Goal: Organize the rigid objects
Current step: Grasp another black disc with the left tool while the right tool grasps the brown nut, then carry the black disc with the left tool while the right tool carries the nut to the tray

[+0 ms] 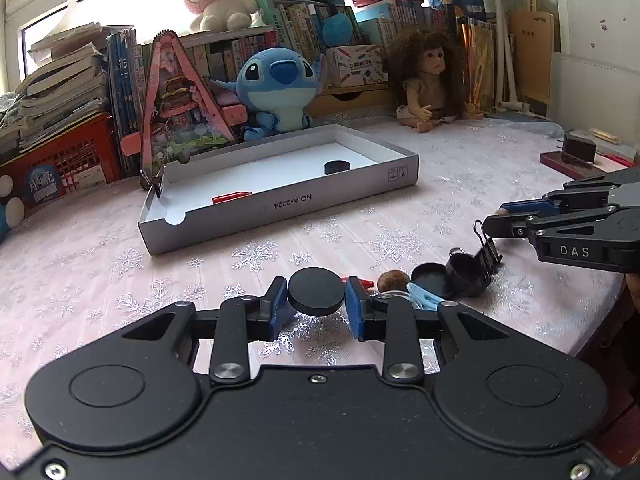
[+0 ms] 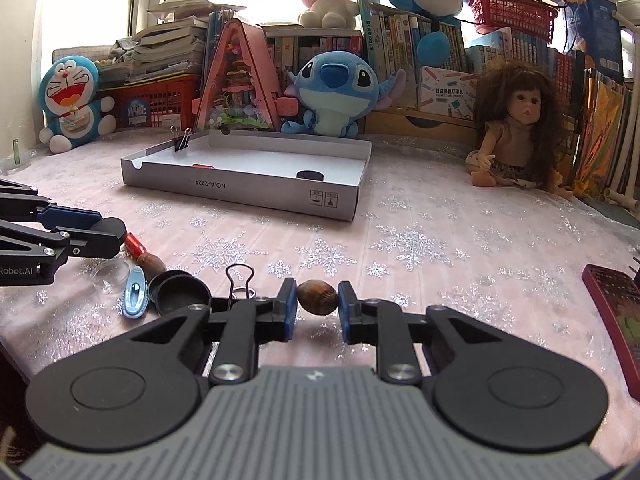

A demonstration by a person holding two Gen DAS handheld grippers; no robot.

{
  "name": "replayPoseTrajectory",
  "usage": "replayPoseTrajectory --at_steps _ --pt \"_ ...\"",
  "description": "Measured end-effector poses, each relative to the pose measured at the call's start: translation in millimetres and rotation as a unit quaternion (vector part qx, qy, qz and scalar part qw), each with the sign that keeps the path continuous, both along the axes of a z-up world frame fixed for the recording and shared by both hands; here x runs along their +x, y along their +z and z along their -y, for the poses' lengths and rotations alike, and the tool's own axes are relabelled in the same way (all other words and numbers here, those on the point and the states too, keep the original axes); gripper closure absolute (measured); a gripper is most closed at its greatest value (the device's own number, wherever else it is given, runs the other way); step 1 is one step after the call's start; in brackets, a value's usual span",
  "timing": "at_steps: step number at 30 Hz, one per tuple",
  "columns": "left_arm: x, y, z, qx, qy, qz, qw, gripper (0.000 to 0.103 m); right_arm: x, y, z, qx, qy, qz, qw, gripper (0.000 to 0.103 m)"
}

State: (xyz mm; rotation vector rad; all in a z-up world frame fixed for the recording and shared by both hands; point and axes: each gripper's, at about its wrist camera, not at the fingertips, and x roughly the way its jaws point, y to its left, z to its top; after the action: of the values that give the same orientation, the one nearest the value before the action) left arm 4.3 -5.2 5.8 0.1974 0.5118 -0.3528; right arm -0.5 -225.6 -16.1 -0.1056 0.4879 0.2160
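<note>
Left gripper: clamps one black disc.
Right gripper: clamps one brown nut.
Tray ahead: one black disc, one red piece, one clip.

A home room, likely a child's: plush toys, a doll, and crammed bookshelves behind a tablecloth-covered table.

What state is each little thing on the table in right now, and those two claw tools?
left gripper: shut on black disc.
right gripper: shut on brown nut.
grey box: open, holding a black puck and red piece.
round black case: lying open.
</note>
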Motion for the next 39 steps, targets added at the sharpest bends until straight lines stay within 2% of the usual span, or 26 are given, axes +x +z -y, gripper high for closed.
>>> replayPoseTrajectory --at_steps 10,20,24,29,39 --pt "34 25 -14 -0.036 0.046 -0.018 0.9981 0.074 26 18 -4 -0.006 -0.017 -0.002 1.000 0.077" --pt "82 55 -27 -0.058 0.079 -0.011 0.9952 0.074 78 46 0 0.033 -0.015 -0.024 0.999 0.077" --pt "111 62 -36 -0.078 0.098 -0.029 0.9918 0.074 104 55 0 0.052 -0.019 -0.038 0.998 0.077" --pt "150 60 -41 -0.084 0.116 -0.063 0.9878 0.074 137 60 0 0.083 -0.025 -0.067 0.994 0.077" --pt "201 43 -47 -0.094 0.152 -0.101 0.9786 0.074 191 52 -6 0.102 -0.049 -0.117 0.987 0.077"
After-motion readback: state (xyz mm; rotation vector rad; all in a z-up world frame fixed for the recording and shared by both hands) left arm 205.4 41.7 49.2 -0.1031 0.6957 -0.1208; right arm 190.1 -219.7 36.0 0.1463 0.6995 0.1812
